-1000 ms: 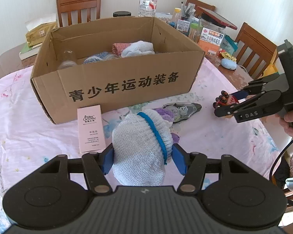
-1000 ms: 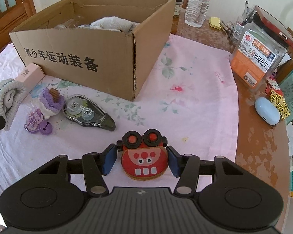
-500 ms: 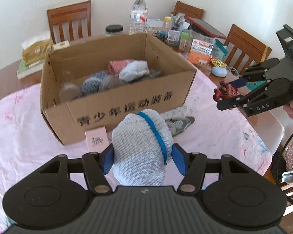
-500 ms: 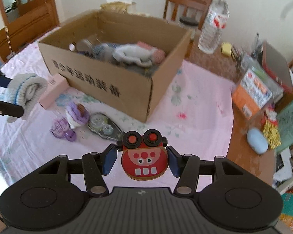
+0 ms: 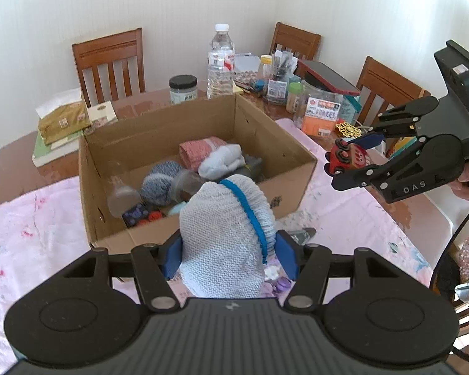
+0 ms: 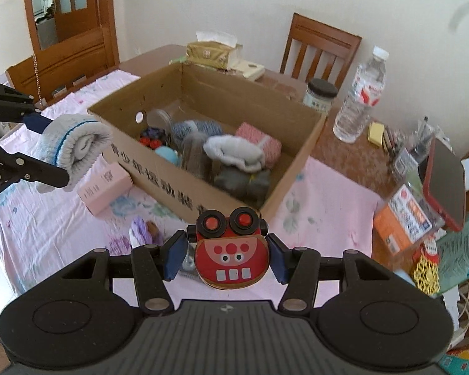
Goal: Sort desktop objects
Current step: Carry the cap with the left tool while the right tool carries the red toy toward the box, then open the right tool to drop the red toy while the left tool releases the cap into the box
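Observation:
My left gripper (image 5: pixel 229 254) is shut on a rolled pale-blue knitted sock (image 5: pixel 225 234) with a blue stripe, held in the air just in front of the cardboard box (image 5: pixel 300 153). The sock also shows in the right wrist view (image 6: pixel 75 147). My right gripper (image 6: pixel 223 254) is shut on a red toy robot (image 6: pixel 231 253) with two round red eyes, held above the cloth to the right of the box (image 6: pixel 306 143). The toy also shows in the left wrist view (image 5: pixel 347 156). The box holds rolled socks, a clear bottle and small toys.
On the pink floral cloth (image 6: pixel 328 193) lie a pink carton (image 6: pixel 104 187) and a purple toy (image 6: pixel 140 231). Behind the box stand a water bottle (image 5: pixel 220 62), a black-lidded jar (image 5: pixel 183 89), a tissue pack (image 5: pixel 62 122) and cluttered stationery (image 5: pixel 322 106). Wooden chairs surround the table.
Both grippers have risen with their loads. The box interior now shows from above, and the sock has moved closer to the box's front edge.

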A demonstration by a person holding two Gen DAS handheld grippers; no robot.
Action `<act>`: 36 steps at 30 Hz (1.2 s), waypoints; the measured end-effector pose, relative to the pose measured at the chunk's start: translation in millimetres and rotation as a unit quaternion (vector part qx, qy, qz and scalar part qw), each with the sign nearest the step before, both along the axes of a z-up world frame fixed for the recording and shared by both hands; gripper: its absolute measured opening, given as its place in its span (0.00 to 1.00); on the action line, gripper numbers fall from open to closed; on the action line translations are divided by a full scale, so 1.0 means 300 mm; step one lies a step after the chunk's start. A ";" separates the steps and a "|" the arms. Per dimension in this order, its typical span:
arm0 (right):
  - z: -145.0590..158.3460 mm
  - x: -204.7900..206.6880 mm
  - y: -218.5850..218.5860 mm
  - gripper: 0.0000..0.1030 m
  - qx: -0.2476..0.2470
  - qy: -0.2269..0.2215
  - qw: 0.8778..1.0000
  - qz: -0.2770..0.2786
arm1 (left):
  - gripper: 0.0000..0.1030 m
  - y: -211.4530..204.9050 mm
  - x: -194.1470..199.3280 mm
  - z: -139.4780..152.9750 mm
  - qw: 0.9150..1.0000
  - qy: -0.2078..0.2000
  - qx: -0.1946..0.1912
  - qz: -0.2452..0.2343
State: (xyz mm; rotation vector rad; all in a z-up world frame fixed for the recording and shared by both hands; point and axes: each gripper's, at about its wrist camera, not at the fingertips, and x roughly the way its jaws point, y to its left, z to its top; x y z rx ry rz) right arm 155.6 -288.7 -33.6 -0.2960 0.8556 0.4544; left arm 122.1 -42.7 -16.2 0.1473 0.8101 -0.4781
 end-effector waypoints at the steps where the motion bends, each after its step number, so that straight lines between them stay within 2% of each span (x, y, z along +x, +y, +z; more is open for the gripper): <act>1: 0.007 0.007 0.003 0.58 0.001 -0.003 1.000 0.001 | 0.59 0.001 0.007 0.006 1.000 -0.001 0.000 -0.001; 15: 0.061 0.141 0.039 0.58 0.010 -0.025 1.000 0.011 | 0.59 0.025 0.123 0.048 1.000 -0.020 0.008 -0.002; 25: 0.006 0.259 0.081 0.58 0.004 -0.009 1.000 0.017 | 0.59 0.026 0.222 0.069 0.999 -0.042 0.017 -0.001; 36: -0.059 0.316 0.081 0.58 0.002 0.026 1.000 0.017 | 0.59 0.032 0.318 0.050 0.999 -0.027 0.024 -0.002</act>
